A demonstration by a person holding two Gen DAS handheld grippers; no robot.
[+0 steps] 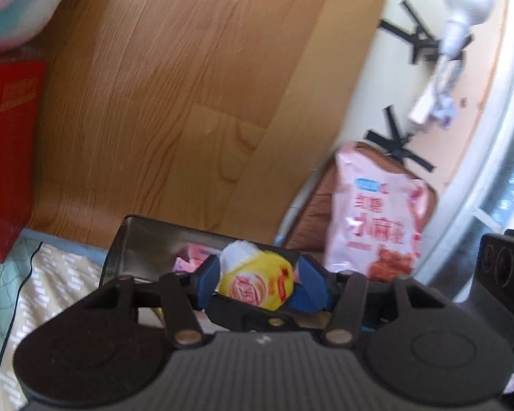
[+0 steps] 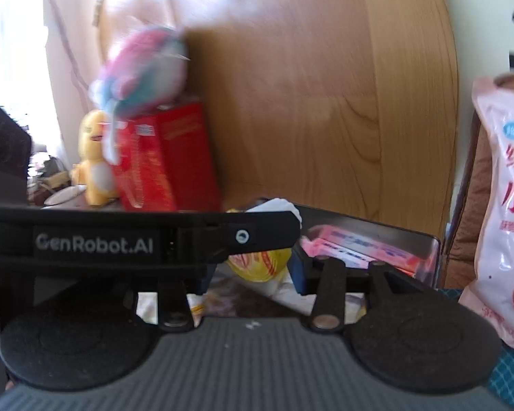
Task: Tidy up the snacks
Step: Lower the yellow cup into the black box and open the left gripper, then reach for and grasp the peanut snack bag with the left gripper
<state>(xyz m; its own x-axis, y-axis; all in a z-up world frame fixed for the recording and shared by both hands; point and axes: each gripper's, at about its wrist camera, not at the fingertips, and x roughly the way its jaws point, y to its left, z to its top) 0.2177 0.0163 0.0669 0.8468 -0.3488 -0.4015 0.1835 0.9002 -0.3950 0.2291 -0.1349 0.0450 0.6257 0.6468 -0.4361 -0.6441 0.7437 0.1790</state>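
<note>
My left gripper (image 1: pixel 257 282) is clamped on a yellow-wrapped snack (image 1: pixel 258 284), its blue pads (image 1: pixel 207 282) pressing both sides of the wrapper at the lower middle of the left wrist view. Just behind it sits an open metal tin (image 1: pixel 144 243) with pink packets (image 1: pixel 188 257) inside. To the right of the tin a pink snack bag (image 1: pixel 377 219) stands upright against a brown cushion (image 1: pixel 311 219). A red box (image 1: pixel 7 157) stands at the left edge, with a pink and teal plush toy (image 1: pixel 13 10) on top of it.

In the right wrist view, my left gripper's arm crosses the middle of the frame and hides much of my right gripper (image 2: pixel 253 267). I cannot tell whether its jaws are closed on anything. The yellow snack shows just below that arm, and the tin lies to the right behind it. A yellow duck plush (image 2: pixel 92 157) stands left of the red box.
</note>
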